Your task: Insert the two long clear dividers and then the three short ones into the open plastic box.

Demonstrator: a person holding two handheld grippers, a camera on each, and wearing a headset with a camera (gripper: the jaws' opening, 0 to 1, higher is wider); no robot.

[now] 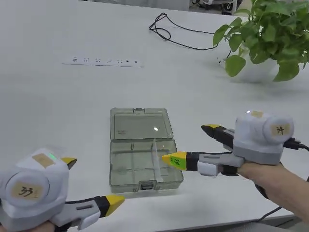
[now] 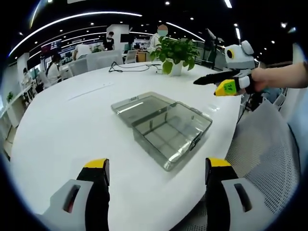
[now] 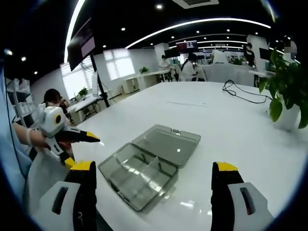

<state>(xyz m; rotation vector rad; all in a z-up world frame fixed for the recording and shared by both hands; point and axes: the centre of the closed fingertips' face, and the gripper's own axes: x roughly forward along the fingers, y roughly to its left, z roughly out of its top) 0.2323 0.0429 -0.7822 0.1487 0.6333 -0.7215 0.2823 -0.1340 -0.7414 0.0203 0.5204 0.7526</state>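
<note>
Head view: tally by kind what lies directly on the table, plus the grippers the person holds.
plastic box: 1
power strip: 1
black cable: 1
potted plant: 1
grippers: 2, left gripper and right gripper
Total: 6

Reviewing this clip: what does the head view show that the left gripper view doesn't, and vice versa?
Head view: the white housing of the left gripper, seen from above. Left gripper view: people at office desks, ceiling lights, and a mesh chair beside the table. Both: the open plastic box, the right gripper with its jaws apart, the potted plant and the black cable.
</note>
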